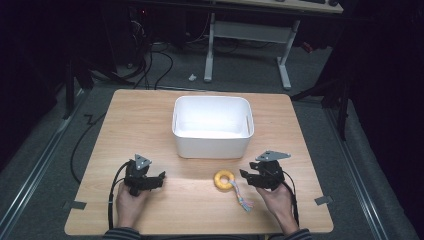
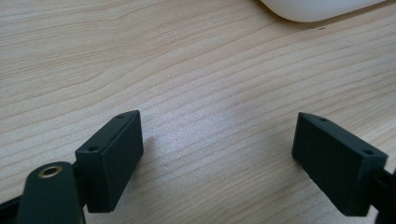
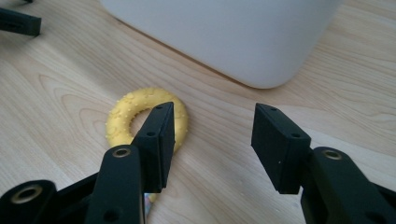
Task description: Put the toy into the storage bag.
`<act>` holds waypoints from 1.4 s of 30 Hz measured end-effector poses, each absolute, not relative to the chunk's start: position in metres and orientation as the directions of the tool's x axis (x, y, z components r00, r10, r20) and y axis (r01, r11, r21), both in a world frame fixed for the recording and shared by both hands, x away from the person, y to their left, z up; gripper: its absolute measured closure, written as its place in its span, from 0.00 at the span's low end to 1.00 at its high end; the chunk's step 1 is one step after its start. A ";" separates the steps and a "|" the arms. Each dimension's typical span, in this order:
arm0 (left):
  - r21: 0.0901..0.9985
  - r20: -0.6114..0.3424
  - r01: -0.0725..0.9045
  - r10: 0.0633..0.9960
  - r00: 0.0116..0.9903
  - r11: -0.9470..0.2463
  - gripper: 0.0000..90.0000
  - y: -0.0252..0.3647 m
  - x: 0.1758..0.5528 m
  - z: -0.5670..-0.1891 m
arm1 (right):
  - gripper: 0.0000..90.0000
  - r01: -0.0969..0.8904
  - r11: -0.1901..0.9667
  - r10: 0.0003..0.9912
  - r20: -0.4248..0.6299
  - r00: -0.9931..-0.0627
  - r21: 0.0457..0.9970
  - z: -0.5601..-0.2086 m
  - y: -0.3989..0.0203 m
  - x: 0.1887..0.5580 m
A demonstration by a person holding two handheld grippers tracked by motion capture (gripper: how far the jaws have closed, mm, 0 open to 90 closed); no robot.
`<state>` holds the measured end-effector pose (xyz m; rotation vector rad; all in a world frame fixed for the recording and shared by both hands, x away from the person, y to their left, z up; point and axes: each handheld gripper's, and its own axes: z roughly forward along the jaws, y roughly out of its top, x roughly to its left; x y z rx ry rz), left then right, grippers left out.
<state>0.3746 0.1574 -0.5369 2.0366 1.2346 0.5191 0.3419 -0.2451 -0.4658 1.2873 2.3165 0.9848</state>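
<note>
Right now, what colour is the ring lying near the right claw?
Yellow, with a bumpy dotted surface. The ring shows best in the right gripper view; a pale rope trails from it in the high view.

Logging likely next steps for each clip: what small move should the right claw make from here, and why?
Probably ease the right claw a little toward its own left jaw's side and down, so the open jaws straddle the yellow ring. The ring lies flat on the table, partly behind that jaw rather than between the two, and nothing is gripped. The white bin stands just beyond, apparently empty.
</note>
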 end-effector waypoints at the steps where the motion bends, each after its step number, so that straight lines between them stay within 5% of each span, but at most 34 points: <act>1: 0.731 -0.014 0.608 0.884 0.468 -0.310 0.19 0.157 0.375 -0.537 | 0.56 0.621 0.365 0.832 0.056 -0.552 0.694 -0.466 -0.243 0.343; 42: 0.731 -0.014 0.608 0.884 0.468 -0.310 0.19 0.157 0.375 -0.537 | 0.64 0.678 0.487 0.783 0.067 -0.618 0.550 -0.492 -0.195 0.368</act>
